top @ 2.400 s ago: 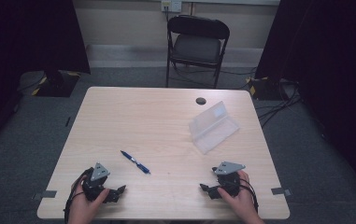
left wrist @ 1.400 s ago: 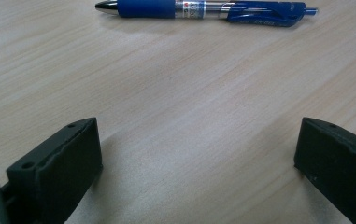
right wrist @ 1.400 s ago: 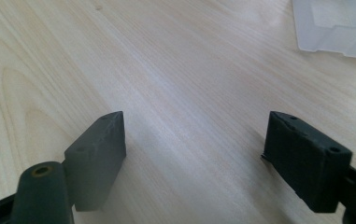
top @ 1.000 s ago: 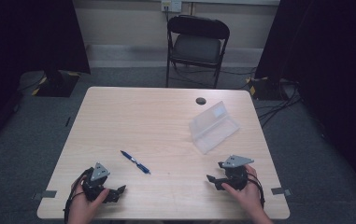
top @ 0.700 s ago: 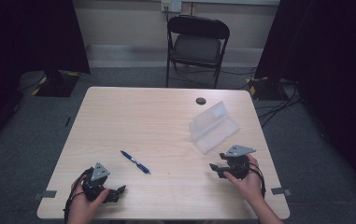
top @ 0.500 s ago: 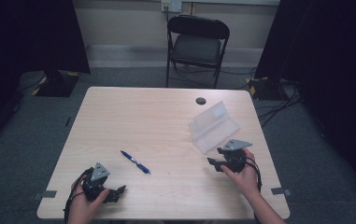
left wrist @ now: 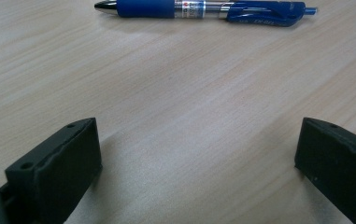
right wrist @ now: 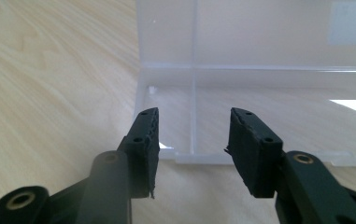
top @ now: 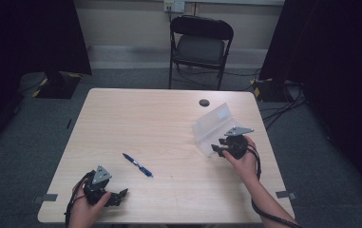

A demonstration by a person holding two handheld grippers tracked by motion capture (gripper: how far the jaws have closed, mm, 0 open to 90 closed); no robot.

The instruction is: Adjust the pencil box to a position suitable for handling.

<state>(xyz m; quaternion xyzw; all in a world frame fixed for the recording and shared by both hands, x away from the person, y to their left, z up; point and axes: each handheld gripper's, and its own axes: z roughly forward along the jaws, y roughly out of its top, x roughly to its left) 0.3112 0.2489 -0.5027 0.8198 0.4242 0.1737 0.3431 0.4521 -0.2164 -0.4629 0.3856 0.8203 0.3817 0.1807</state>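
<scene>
The clear box point(top: 213, 127) is lying open, nothing in it; your right gripper point(top: 222, 145), jaws closing but still apart, is meeting its front rim. The pen point(top: 138, 165) is lying well left of the box, your left gripper point(top: 119, 196) wide apart near it.

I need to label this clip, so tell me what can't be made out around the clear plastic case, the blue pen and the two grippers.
- Clear plastic hinged case: right gripper view, its right end is cut off by the frame edge.
- White label on its lid: blurred, unreadable.
- Blue click pen: left gripper view, barrel print too small.
- Right gripper: high view, too small to tell whether its jaws touch the case.
- Small dark round thing: too small to identify.
</scene>
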